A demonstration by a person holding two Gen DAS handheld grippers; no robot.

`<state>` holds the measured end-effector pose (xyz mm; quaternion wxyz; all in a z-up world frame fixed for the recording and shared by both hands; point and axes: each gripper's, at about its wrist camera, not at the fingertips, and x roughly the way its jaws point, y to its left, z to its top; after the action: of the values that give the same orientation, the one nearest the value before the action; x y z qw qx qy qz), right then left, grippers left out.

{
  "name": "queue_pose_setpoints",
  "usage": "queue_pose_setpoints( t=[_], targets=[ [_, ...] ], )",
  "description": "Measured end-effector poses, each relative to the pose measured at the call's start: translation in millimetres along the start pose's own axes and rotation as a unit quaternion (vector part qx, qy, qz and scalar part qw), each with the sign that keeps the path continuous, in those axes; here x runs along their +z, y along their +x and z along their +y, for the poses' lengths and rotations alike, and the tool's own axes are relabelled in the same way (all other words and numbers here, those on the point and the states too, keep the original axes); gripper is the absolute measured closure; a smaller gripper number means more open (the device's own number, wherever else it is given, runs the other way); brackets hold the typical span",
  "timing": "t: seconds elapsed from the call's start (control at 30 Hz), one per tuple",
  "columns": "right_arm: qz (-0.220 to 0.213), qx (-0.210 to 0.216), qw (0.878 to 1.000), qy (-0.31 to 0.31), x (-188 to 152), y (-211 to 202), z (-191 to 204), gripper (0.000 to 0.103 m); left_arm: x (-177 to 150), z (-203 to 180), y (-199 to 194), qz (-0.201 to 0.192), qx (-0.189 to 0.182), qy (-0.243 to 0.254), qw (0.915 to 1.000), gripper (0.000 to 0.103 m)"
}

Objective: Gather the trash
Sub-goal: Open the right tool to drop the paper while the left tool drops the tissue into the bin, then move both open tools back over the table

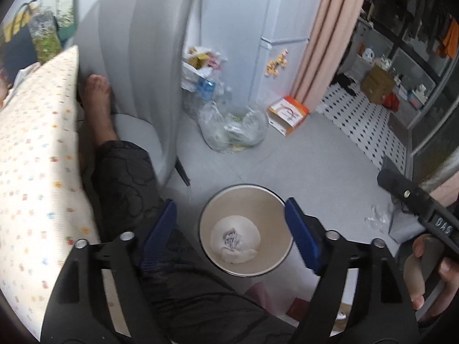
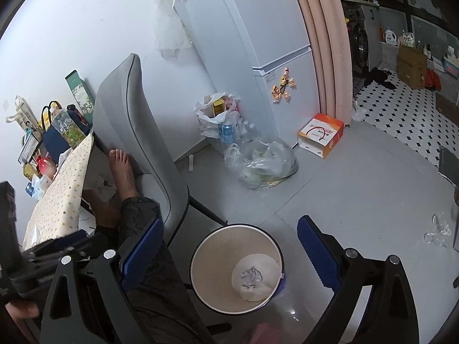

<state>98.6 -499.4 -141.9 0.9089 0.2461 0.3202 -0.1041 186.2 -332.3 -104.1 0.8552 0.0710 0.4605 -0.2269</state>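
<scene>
A round trash bin [image 1: 275, 215] [image 2: 209, 261] with a cream inside stands on the grey floor beside the person's leg. At its bottom lies a crumpled white paper [image 1: 235, 243] [image 2: 254, 282] with dark marks. My left gripper [image 1: 231, 203] hangs open over the bin, with nothing between its blue pads. My right gripper [image 2: 231, 220] is also open and empty, above the bin's far rim. A crumpled piece of clear plastic [image 1: 377, 218] [image 2: 437, 229] lies on the floor to the right.
A grey chair [image 2: 134, 132] stands left of the bin, with a person's leg and bare foot [image 2: 122, 169] on it. A clear bag of trash [image 2: 261, 166], an orange-and-white box [image 2: 321, 134] and a white bag with bottles [image 2: 218, 120] sit by the fridge.
</scene>
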Motion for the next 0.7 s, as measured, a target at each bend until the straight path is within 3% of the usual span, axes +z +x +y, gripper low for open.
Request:
queue_pose_setpoints(
  t=[0.1,0.17,0.37,0.7],
  targets=[
    [0.002,0.004,1.0,-0.005,-1.4,0.0,5.8,0.009,-1.3,15.7,-20.6,-0.026,0.008,-0.019,0.9995,0.008],
    [0.003,0.008,1.0,-0.014,-2.8,0.0,12.9,0.008,-3.4,28.0,-33.0,-0.041,0.006,-0.039,0.9984,0.006],
    [0.005,0.03,0.998,-0.048,-6.8,-3.3,45.3,0.008,-12.7,63.8,-68.1,-0.077,0.022,-0.084,0.9933,0.006],
    [-0.029,0.044,0.99,-0.13,-17.2,-29.6,120.3,0.008,-42.5,120.1,-108.4,-0.097,-0.016,-0.16,0.9823,0.006]
  ],
)
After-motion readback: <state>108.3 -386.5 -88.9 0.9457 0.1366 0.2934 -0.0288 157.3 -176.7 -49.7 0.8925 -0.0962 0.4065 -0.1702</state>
